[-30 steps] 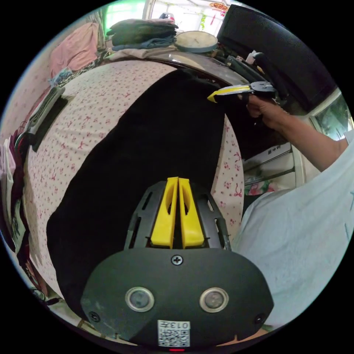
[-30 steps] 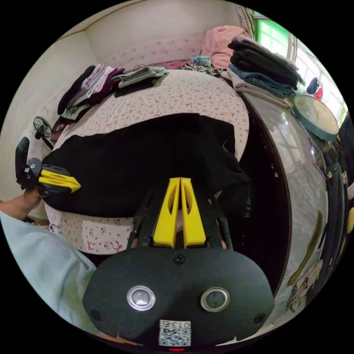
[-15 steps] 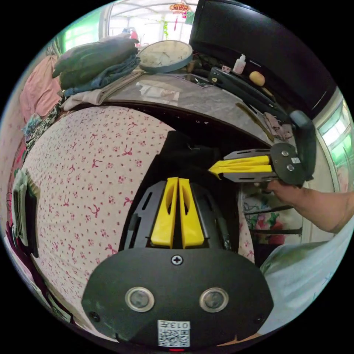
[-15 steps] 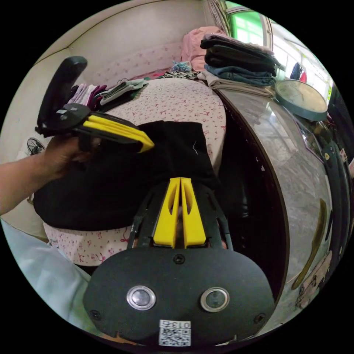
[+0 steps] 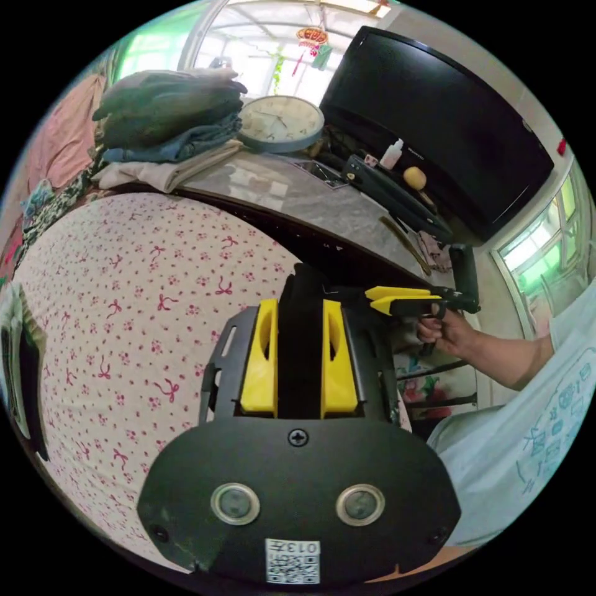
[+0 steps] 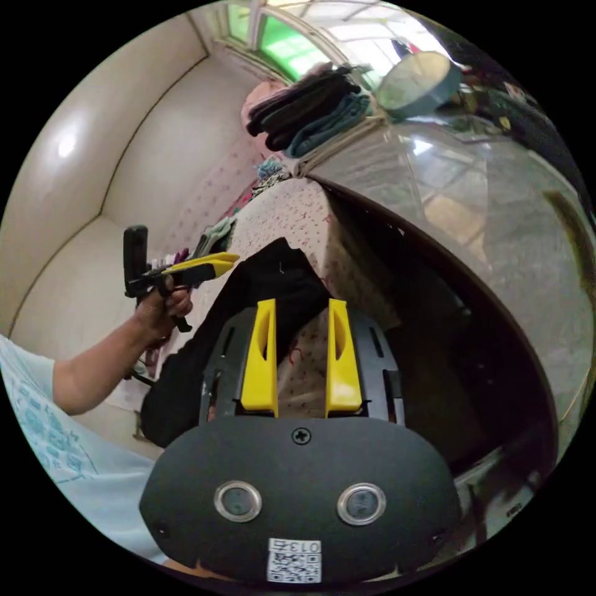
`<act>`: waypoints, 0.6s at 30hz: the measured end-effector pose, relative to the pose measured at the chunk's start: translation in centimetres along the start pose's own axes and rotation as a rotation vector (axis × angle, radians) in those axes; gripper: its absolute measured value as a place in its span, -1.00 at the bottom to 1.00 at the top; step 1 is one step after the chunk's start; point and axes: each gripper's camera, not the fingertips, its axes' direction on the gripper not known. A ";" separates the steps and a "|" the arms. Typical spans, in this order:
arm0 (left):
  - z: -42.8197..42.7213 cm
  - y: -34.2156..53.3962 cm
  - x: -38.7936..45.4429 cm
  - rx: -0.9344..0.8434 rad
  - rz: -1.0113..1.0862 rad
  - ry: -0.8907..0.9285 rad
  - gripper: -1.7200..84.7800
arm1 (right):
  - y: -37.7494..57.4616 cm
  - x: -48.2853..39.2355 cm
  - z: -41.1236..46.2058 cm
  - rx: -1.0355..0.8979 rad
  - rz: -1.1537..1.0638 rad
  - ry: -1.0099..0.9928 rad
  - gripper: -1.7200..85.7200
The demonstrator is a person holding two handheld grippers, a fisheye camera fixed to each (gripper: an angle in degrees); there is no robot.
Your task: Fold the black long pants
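You're holding both claws wide now. L claw (image 5: 299, 354) is spread with the pants (image 5: 300, 347) showing between the jaws, but I can't tell if either jaw is touching cloth, so no grip there. R claw (image 6: 301, 357) is released too, nothing pinched, its tips hanging over the bed (image 6: 292, 217) edge.

The pants (image 6: 273, 292) are lying bunched on the bed near the corner next to the worktop (image 6: 496, 248), part of them sagging toward the dark gap between the two.

Risk, imo: that overhanging bit is sitting loose w/ no claw on it, so it's likely to slide off the edge and undo the fold. Closing blind is likely to catch the bedsheet along w/ the pants.

Room: you're getting plenty of open sheet on the side away from the worktop. Toward the worktop it's tight: a clothes stack (image 5: 167, 133), a clock (image 5: 281, 123) and small clutter are crowding the worktop, so keep swings on the bed side.
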 end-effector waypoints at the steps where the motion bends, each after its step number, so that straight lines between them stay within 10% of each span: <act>1: 1.0 -0.5 -1.1 -0.052 -0.003 0.034 -0.67 | 0.1 1.4 0.3 0.004 0.073 -0.054 -0.66; 18: 1.4 -2.0 -3.7 -0.335 0.014 0.063 -0.80 | -0.5 -1.8 2.3 -0.034 -0.004 -0.119 -0.89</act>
